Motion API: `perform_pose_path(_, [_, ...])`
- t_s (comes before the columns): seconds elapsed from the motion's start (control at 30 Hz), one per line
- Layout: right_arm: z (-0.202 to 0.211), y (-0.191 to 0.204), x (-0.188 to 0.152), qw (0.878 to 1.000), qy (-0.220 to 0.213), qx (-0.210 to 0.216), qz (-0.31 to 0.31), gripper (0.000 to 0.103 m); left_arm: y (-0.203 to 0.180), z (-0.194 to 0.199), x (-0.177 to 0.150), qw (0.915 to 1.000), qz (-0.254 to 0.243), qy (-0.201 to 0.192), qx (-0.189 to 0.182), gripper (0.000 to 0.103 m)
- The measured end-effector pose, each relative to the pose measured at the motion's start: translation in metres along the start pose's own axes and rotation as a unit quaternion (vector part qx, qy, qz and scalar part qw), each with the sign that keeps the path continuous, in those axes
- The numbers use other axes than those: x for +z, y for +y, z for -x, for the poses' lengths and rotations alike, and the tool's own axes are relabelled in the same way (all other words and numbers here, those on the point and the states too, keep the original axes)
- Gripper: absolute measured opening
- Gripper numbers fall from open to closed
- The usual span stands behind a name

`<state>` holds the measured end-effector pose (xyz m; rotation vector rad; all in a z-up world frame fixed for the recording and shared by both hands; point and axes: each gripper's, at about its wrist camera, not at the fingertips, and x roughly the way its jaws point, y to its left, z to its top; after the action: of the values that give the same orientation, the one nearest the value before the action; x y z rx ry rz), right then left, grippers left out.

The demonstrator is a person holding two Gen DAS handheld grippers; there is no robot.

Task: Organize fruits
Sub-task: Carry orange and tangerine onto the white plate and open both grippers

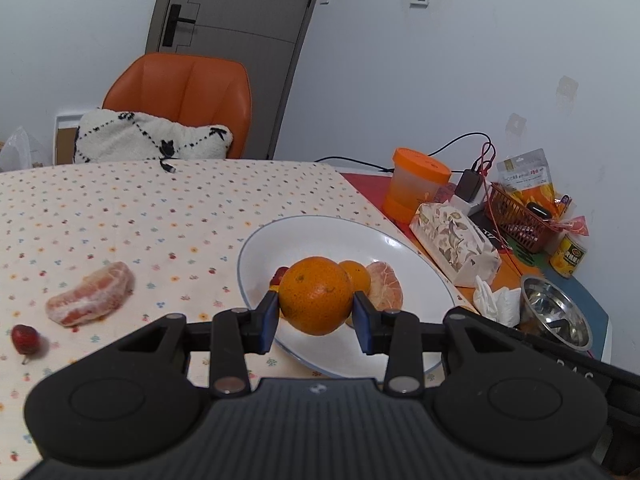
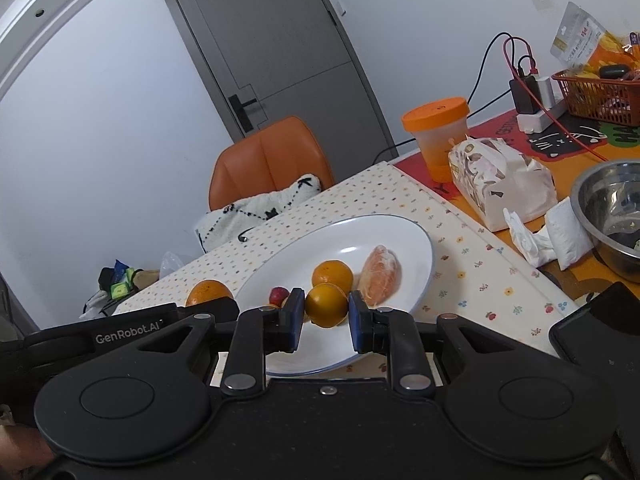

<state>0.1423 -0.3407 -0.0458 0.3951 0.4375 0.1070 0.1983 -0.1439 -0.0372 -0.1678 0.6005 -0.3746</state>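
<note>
My left gripper [image 1: 316, 309] is shut on a large orange [image 1: 315, 295], which hangs over the near part of a white plate [image 1: 320, 236]. On that plate lie a small orange [image 1: 357, 273], a peeled citrus piece [image 1: 386, 285] and a strawberry [image 1: 280, 275]. A peeled grapefruit segment [image 1: 92, 300] and another strawberry [image 1: 25, 339] rest on the dotted tablecloth to the left. My right gripper [image 2: 326, 309] is shut on a small yellow-orange fruit [image 2: 326, 304] above the plate's [image 2: 360, 232] near edge. The large orange [image 2: 208, 292] shows at the left of the right wrist view.
Right of the plate stand an orange-lidded jar [image 1: 418, 184], a patterned tissue pack [image 1: 456, 240], crumpled tissues [image 1: 496, 300], a steel bowl [image 1: 556, 312], a red basket [image 1: 520, 216], a can [image 1: 568, 256] and cables. An orange chair [image 1: 180, 92] with a cushion stands behind the table.
</note>
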Motion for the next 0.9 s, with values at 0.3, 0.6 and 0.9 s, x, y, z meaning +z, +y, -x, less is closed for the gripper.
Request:
perform_pose_path(0.3, [-0.006,0.0,0.0,1.0,0.004,-0.003,0.002,0.022,0.016,0.002,0.002,0.9995,0.018,-0.012,0.024,0.044])
perform_pose_path(0.6, [-0.012,0.006,-0.003,1.0,0.01,-0.001,0.005,0.022,0.041,0.021,-0.002,0.9981,0.03,-0.011,0.053,0.061])
perform_pose_path(0.9, [-0.008,0.016,0.002,1.0,-0.005,-0.007,0.005,0.034,0.056,0.047,0.002,0.9961,0.021,-0.032,0.08,0.085])
